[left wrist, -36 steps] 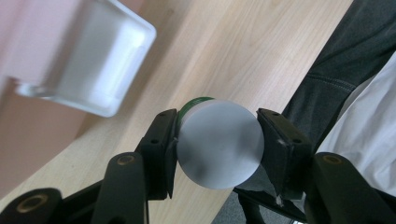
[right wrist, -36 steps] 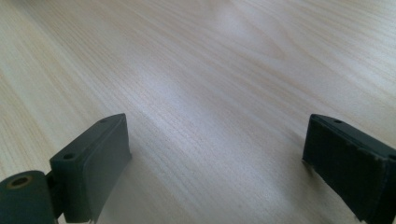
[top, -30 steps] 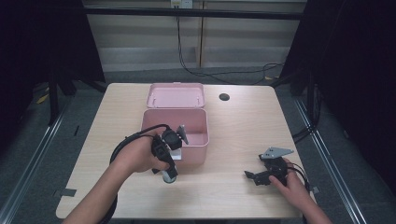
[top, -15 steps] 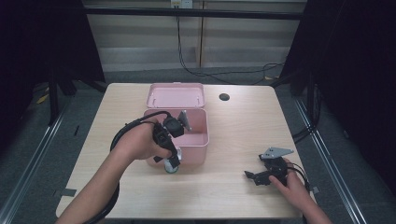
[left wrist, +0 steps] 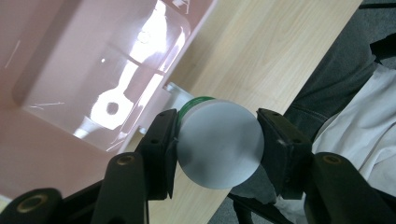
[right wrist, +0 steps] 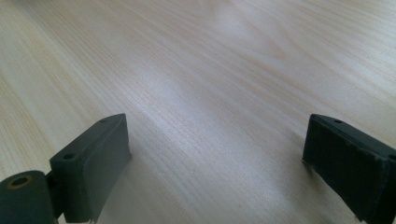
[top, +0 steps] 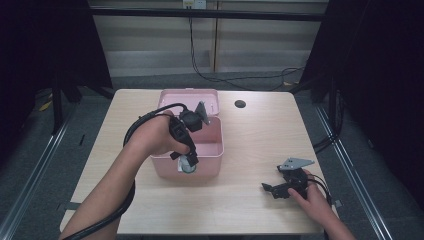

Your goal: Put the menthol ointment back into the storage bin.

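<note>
The left gripper (top: 187, 162) is clamped on a small round frosted jar (left wrist: 219, 142) with a green band at its far end; in the left gripper view both pads press the jar's sides and its pale round face points at the camera. In the high view the jar (top: 187, 165) hangs at the near wall of the pink box (top: 210, 150), at or just above the rim; whether it touches the wall cannot be told. The box stands open, its lid (top: 172, 96) tipped back on the far side, and its pink interior (left wrist: 70, 70) lies just beside the held jar, bare and glossy. The right gripper (top: 274, 190) rests low on the surface (top: 250, 135), well to the right of the box and toward the near edge, with its 2 jaws spread wide and bare wood grain between them (right wrist: 210, 140). A dark round hole (top: 240, 104) sits in the surface beyond the box's right far corner. Open surface runs to the left, right and near side of the box; the near edge of the surface lies close behind the jar.
</note>
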### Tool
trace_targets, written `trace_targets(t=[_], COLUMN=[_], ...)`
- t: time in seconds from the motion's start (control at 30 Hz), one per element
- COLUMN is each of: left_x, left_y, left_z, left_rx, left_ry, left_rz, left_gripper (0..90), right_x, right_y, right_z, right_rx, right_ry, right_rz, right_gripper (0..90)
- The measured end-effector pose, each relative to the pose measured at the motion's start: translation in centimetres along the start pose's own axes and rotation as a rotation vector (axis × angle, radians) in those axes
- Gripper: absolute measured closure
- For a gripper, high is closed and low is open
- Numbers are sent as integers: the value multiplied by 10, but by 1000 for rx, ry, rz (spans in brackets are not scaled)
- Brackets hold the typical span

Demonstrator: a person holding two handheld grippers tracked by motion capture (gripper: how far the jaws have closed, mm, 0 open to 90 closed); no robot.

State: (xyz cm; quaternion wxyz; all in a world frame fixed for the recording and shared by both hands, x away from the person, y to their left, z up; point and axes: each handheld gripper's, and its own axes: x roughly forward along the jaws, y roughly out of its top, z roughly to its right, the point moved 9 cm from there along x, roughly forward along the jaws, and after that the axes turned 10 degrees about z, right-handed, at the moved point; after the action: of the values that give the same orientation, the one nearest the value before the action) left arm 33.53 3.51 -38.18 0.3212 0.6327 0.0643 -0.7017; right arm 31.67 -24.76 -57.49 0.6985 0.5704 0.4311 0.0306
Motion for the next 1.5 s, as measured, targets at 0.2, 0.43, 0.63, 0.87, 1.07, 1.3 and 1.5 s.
trace_targets(t=[0.2,0.43,0.63,0.87,1.07,1.3,1.5], left_x=[-4,-5,-5,-6,-2,10,19], left_y=[6,10,12,15,17,16,16], left_z=[-13,-25,-38,-50,-60,-72,-78], left_rx=[-43,-68,-113,-148,-185,-214,-241], left_ry=[26,45,71,93,109,123,130], left_rz=[14,19,15,22,33,26,25], left_gripper=[500,500,501,501,501,501,501], right_x=[0,0,0,0,0,0,0], right_y=[0,0,0,0,0,0,0], right_z=[0,0,0,0,0,0,0], right_rx=[-1,0,-1,0,-1,0,-1], right_ry=[1,1,1,0,1,1,1], right_rz=[-2,-2,-2,-2,-2,-2,-2], right_gripper=[68,68,68,68,68,68,68])
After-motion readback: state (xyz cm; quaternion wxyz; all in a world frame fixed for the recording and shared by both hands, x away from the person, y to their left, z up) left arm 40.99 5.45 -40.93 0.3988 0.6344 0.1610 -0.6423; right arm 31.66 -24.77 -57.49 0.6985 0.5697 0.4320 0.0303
